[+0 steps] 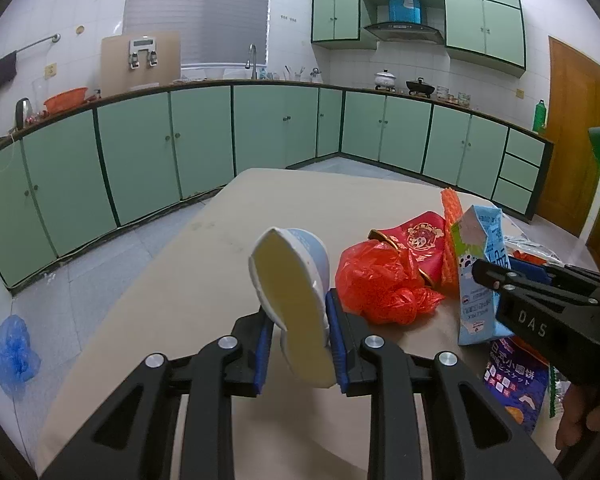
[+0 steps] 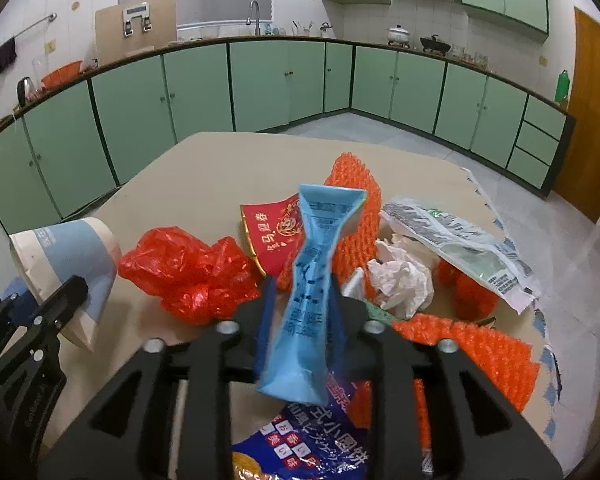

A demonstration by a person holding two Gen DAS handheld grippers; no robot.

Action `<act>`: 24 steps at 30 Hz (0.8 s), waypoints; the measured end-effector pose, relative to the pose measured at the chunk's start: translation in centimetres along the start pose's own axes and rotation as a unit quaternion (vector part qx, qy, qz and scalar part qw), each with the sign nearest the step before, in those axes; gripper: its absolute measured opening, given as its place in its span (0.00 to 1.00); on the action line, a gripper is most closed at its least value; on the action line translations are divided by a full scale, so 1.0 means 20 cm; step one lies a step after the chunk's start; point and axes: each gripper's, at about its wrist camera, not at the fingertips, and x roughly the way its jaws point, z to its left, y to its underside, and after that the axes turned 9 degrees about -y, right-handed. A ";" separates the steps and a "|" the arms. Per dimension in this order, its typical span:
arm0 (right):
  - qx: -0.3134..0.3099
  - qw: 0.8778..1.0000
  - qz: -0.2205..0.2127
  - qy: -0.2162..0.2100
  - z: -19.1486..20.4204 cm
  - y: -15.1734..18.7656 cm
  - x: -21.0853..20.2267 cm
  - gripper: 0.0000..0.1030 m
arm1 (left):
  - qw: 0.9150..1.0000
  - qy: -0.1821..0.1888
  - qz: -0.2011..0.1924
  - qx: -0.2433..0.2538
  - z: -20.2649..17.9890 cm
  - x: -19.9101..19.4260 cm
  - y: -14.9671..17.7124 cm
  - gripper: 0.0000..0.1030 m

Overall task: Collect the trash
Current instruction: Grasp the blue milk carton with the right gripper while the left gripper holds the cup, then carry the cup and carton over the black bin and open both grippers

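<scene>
Fingers of the right gripper [image 2: 300, 312] pinch a flattened blue milk carton [image 2: 312, 280] at its waist, long axis running up and away from them, clear of the surface [image 2: 204, 168]. Left gripper [image 1: 298, 344] fingers clamp a squashed paper cup [image 1: 292, 296], mouth toward the camera. The red plastic bag [image 2: 188, 276] lies between the two, on the surface.
</scene>
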 end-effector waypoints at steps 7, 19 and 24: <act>0.005 1.000 -0.006 -0.020 -0.04 0.03 -0.02 0.16 | 1.000 0.002 -0.004 0.003 -0.01 -0.01 -0.01 0.25; 0.018 0.985 -0.089 -0.150 -0.09 -0.02 -0.29 0.11 | 1.000 0.010 -0.026 -0.001 -0.02 -0.11 -0.07 0.25; 0.016 0.982 -0.112 -0.154 -0.13 -0.03 -0.42 0.11 | 0.999 0.018 -0.042 0.004 -0.06 -0.19 -0.10 0.25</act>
